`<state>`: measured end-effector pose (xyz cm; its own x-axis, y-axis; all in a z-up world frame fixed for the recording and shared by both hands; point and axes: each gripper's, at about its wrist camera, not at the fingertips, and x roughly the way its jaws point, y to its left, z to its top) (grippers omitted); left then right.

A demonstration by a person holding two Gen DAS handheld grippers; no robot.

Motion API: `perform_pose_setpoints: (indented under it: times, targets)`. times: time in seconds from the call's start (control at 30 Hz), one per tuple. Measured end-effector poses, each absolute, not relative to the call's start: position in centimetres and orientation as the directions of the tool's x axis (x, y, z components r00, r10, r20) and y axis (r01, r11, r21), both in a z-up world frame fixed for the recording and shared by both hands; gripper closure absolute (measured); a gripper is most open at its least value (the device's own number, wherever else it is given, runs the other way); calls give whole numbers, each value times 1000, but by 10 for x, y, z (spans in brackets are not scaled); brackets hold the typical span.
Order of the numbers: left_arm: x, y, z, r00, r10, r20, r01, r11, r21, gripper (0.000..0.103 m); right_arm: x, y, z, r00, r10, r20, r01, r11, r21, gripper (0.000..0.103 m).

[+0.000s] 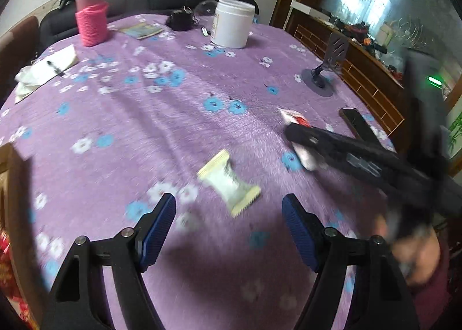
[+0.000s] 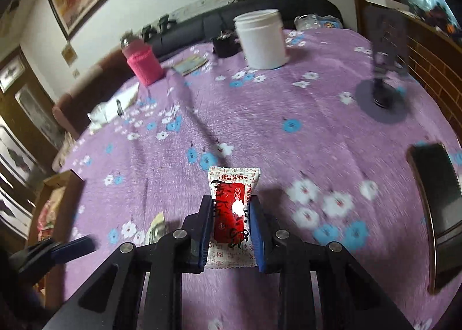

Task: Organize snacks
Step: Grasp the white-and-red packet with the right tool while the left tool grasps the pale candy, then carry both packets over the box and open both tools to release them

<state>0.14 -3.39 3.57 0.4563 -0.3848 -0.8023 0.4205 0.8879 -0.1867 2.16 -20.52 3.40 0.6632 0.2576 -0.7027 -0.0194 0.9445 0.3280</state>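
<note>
My right claw (image 2: pixel 229 224) grips a red-and-white snack packet (image 2: pixel 233 208): both blue pads press its sides, and the packet's white crimped end sticks out ahead of the fingertips. From the left wrist view the same claw (image 1: pixel 303 142) comes in from my right, its dark body angled across the purple flowered tablecloth (image 1: pixel 144 116), with a bit of the red-and-white packet (image 1: pixel 294 117) showing past its tip.

My left claw (image 1: pixel 229 211) stands wide open, nothing between the pads. Just ahead of it, slightly left of centre and apart from both pads, a cream-coloured snack packet (image 1: pixel 228 182) lies flat on the cloth, turned diagonally. In the right wrist view only a sliver of that cream packet (image 2: pixel 157 229) shows, left of my right claw's fingers, and one blue finger of the left claw (image 2: pixel 76 246) pokes in low at left.

Farther ahead of the left claw: a white tub (image 1: pixel 232 23) at the far side, a pink sleeved bottle (image 1: pixel 91 19) far left, a notepad with a pen (image 1: pixel 53 65) at the left edge. To the right, a grey phone stand (image 1: pixel 326 72) and nearer, a dark phone (image 1: pixel 356 123) lying flat. A cardboard box edge (image 1: pixel 11 185) sits off the left side. Image is motion-blurred.
</note>
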Motion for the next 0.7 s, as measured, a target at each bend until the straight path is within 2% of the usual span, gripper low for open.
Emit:
perform_pose_setpoints:
  times: [0.1,0.17,0.2,0.23,0.5,0.7]
  targets:
    - [14,-50,24,454,-367,-812,430,889,-161,28,17,-216,29,673,266,-690,9,930,368,77]
    - [18,-58,17,443,-364,-819,446,882,-151,40,18,-220,27,668,276,-691,20,922,388,77]
    - [18,-62,13,436,-355,-827,454,880,-138,68,18,-221,26,668,279,-690,22,919,393,77]
    - [18,-66,13,459,-322,-828,454,886,-93,81,19,-221,26,668,278,-690,23,919,393,77]
    - [11,-54,23,467,-351,-811,436,890,-134,83,16,-220,28,685,271,-676,13,923,383,77]
    - [-15,-12,50,511,-406,-758,388,895,-218,83,11,-219,34,708,295,-642,-21,917,398,77]
